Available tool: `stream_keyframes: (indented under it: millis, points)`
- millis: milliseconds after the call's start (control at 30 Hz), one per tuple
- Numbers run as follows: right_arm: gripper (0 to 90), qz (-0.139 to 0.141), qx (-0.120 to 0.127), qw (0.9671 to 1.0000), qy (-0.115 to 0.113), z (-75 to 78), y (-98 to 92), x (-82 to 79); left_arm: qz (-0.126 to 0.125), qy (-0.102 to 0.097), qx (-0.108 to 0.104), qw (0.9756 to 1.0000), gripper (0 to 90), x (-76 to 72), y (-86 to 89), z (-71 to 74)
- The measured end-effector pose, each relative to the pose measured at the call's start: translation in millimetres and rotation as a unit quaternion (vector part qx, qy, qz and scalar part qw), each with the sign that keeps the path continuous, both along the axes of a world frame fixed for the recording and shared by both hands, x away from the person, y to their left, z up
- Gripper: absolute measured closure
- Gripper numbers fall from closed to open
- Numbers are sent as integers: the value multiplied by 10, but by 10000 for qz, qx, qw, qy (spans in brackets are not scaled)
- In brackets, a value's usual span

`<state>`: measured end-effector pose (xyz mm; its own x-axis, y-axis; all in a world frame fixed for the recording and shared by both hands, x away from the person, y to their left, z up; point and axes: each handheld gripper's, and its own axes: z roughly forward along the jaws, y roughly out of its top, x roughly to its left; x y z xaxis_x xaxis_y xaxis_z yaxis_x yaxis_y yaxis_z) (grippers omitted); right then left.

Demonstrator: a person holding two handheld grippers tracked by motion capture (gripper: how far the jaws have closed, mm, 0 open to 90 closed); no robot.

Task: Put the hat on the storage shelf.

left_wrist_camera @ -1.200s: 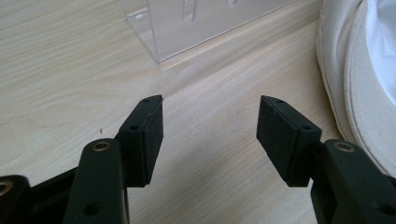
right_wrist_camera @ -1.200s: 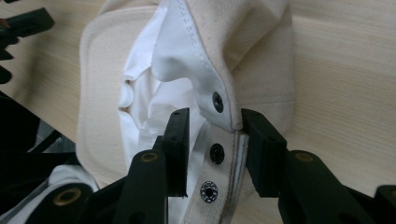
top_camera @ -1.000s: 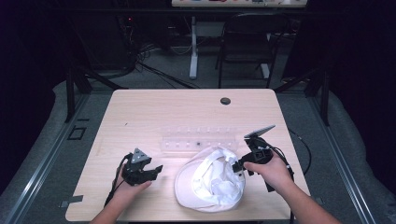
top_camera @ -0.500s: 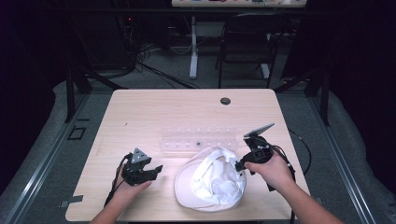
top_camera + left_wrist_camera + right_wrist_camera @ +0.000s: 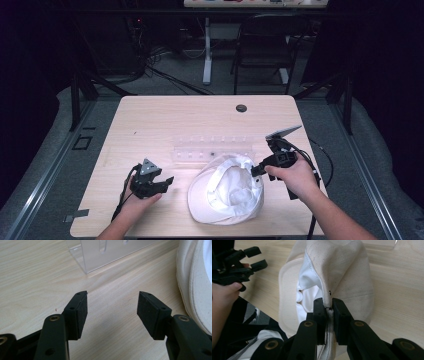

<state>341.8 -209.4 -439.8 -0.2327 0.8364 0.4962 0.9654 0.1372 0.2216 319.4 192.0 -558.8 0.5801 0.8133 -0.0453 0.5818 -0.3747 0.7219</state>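
1. While pinched at a single fold of rim: cream-white cotton cap [image 5: 227, 189], upturned, lining showing, near front edge of table, between the two grippers; right gripper [image 5: 256, 170] clenched on the cap's rim cloth, jaws pressed together over a thin seam [image 5: 327, 308].
2. Left gripper [image 5: 168, 180]: released, jaws spread wide [image 5: 112, 312], nothing between them, low over bare wood, just beside the cap's left edge, not touching it.
3. Risk, judged: narrow bite on soft cloth, likely to slip out if pulled hard or lifted fast; cause, little material between the pads.
4. Risk, judged: limp crown liable to sag, fold or drag on the table under a one-point lift; cause, no second hold from the open left gripper.
5. Risk, judged: clear plastic rack with a row of slots [image 5: 212, 148], just behind the cap, apt to be nudged or toppled by a forward swing of the cap or right gripper.
6. Risk, judged: right gripper's trailing black cable [image 5: 320, 155], looped at the table's right edge, apt to snag.
7. Surface: pale wood-grain rectangular tabletop [image 5: 150, 125], matte, small dark round grommet hole [image 5: 241, 108] near far edge.
8. Room: dim, dark curtains at the sides, grey carpet [image 5: 380, 165], black chair [image 5: 265, 50] and white desk leg [image 5: 206, 50] beyond, loose cables on the floor.
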Motion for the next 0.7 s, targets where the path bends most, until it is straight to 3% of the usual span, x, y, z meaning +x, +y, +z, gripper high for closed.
stream_keyframes:
  millis: [300,500,700]
  points:
    - [819,-88,431,9990,41,167,-75,-10,-7,1,22,10000,423,-1,-2,-2]
    - [819,-88,992,9948,187,228,-97,3,-19,11,21,10000,423,-2,-8,-6]
    - [820,-58,1244,9919,254,270,-79,9,-24,4,20,10000,423,-5,-9,-7]
